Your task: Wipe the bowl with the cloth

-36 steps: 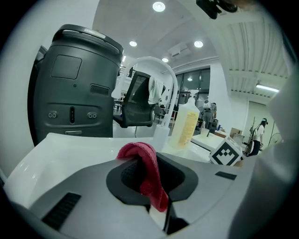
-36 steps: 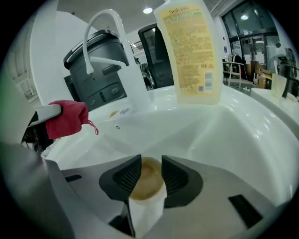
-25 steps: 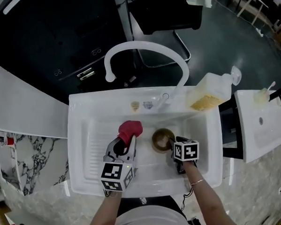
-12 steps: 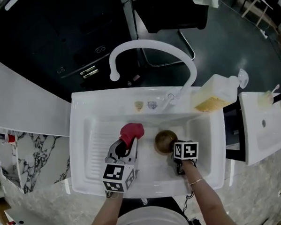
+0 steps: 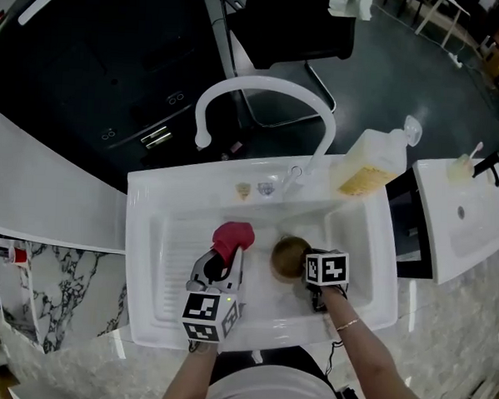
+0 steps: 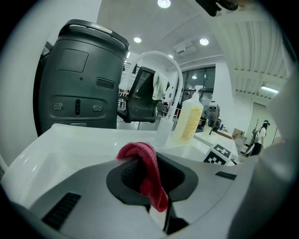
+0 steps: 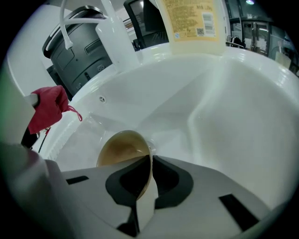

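A brown bowl (image 5: 287, 255) lies tilted in the white sink basin (image 5: 360, 242). My right gripper (image 5: 306, 271) is at the bowl's right side. Its jaws have just been closing and now pinch the rim. In the right gripper view the thin rim of the bowl (image 7: 122, 148) stands between the two pads of the right gripper (image 7: 149, 175). My left gripper (image 5: 226, 256), to the left of the bowl, is shut on a red cloth (image 5: 233, 234). In the left gripper view the cloth (image 6: 145, 164) bunches up over the jaws of the left gripper (image 6: 156, 189).
A white curved faucet (image 5: 263, 91) arches over the back of the sink. A yellow soap bottle (image 5: 370, 167) stands at the back right rim, seen also as the bottle (image 7: 191, 21). A ribbed drainboard (image 5: 167, 257) forms the sink's left part. A second white basin (image 5: 469, 223) lies to the right.
The right gripper's jaws have drawn together on the bowl's rim. The left gripper and the cloth have stayed in place.
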The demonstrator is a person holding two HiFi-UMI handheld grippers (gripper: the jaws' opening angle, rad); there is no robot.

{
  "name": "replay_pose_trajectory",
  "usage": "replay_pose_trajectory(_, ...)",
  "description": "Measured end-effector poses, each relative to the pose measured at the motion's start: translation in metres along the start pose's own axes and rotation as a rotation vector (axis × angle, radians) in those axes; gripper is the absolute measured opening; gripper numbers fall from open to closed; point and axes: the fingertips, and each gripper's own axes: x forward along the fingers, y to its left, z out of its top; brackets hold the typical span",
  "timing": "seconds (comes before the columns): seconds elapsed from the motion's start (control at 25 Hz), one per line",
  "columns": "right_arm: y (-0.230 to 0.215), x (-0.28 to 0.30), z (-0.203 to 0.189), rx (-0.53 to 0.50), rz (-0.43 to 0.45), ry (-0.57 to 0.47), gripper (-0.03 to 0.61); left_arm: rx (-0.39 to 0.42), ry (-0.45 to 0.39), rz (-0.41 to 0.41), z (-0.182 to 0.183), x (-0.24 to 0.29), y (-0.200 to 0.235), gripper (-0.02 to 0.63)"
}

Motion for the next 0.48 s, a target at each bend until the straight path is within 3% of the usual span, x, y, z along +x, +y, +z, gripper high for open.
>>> replay_pose_trajectory(0.48, 0.036, -0.086, 0.022, -0.033, -0.054, -0.226, 0.015, 0.049, -0.057, -0.088, 0.017, -0.031, -0.010, 0.058)
